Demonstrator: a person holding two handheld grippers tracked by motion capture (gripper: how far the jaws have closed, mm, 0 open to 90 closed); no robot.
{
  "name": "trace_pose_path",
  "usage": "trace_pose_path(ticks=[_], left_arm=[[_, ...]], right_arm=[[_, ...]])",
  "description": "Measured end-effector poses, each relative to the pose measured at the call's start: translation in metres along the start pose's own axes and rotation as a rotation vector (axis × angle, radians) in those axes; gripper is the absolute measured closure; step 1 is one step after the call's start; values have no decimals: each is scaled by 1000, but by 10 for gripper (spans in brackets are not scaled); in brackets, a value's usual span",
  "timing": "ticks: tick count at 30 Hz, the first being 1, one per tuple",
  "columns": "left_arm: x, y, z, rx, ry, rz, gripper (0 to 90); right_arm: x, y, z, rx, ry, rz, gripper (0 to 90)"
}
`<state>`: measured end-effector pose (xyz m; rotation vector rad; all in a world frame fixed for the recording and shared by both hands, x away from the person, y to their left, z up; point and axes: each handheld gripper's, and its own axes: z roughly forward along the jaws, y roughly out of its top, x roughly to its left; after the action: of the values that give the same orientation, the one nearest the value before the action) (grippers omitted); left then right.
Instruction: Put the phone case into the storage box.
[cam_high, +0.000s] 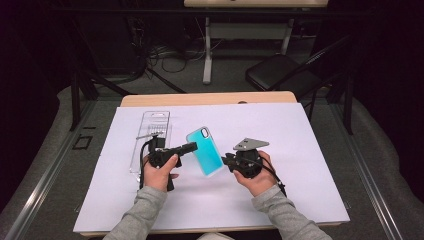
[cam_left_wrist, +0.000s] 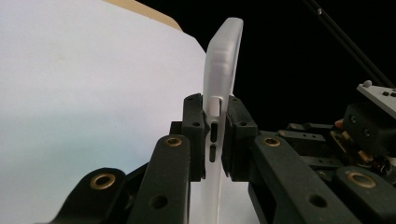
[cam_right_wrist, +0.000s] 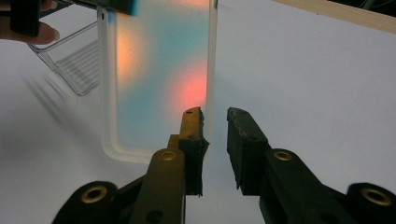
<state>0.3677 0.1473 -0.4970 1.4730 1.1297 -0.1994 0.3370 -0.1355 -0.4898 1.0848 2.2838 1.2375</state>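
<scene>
A clear plastic package (cam_high: 151, 137) lies on white paper (cam_high: 310, 165); black chair (cam_high: 280, 72) behind.

A lab or recording studio is suggested: black curtains are hung all round, cables (cam_high: 170, 60) are tangled on the floor at 11 o'clock, a folding chair (cam_high: 282, 72) is parked at 1 o'clock, and the table (cam_high: 210, 98) is covered in white paper (cam_high: 300, 150).

Open white sheet (cam_high: 300, 165) right of the phone case (cam_high: 205, 150); clear plastic tray (cam_high: 150, 137) crowding its left.
</scene>
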Motion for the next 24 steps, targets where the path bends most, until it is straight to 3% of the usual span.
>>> trace_pose_path(ticks=[9, 14, 24], left_arm=[[0, 2, -5, 2, 8, 37, 815], [-1, 3, -8, 4, 9, 66, 815], [-4, 5, -14, 0, 21, 107, 815]], right_arm=[[1, 1, -4, -11, 22, -12, 706], [-1, 2, -8, -24, 42, -10, 646], [-3, 6, -16, -68, 70, -50, 509]])
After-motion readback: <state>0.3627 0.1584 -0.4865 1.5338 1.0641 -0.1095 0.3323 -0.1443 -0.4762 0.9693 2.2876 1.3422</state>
